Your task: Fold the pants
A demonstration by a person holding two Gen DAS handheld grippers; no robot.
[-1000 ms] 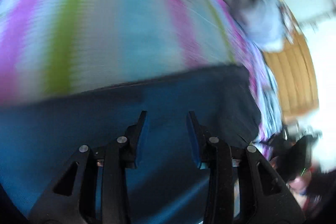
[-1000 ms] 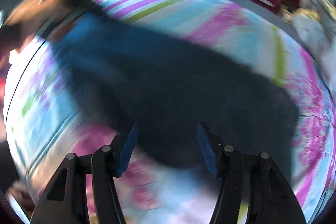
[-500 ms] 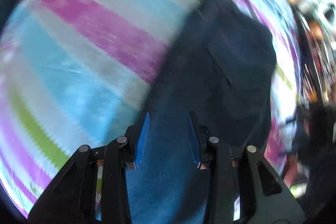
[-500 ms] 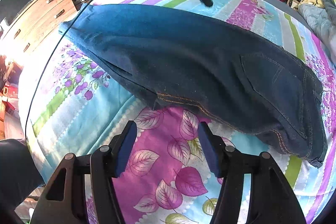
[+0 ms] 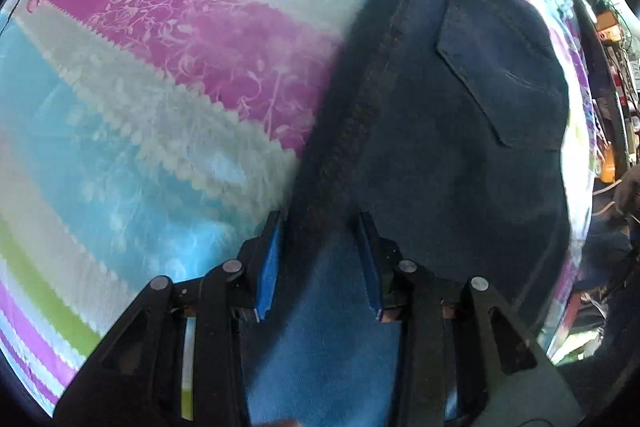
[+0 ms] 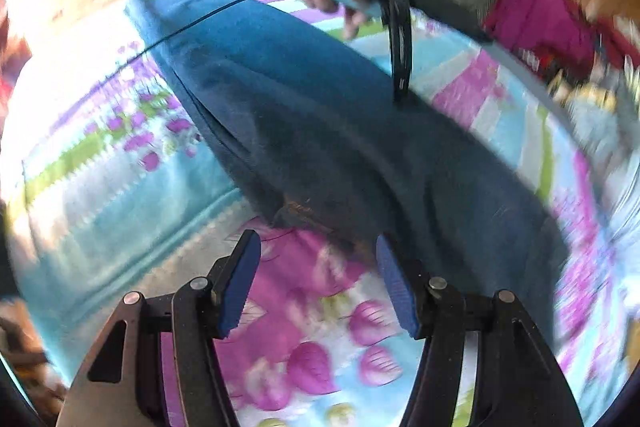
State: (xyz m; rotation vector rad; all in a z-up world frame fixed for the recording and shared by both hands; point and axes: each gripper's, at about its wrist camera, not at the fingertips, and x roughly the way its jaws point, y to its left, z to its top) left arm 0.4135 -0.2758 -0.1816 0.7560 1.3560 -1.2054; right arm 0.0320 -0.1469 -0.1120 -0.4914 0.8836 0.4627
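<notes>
Under me is a bed point(image 5: 120, 131) with a stripy, flowery cover, where my left gripper point(image 5: 320, 259) hangs open over the pants point(image 5: 460, 147) lying flat, and my right gripper point(image 6: 316, 279) waits open beside them, ready to fold.

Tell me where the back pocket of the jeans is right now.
In the left wrist view the back pocket sits upper right, ahead of the open left tool, beside the long stitched seam.
</notes>
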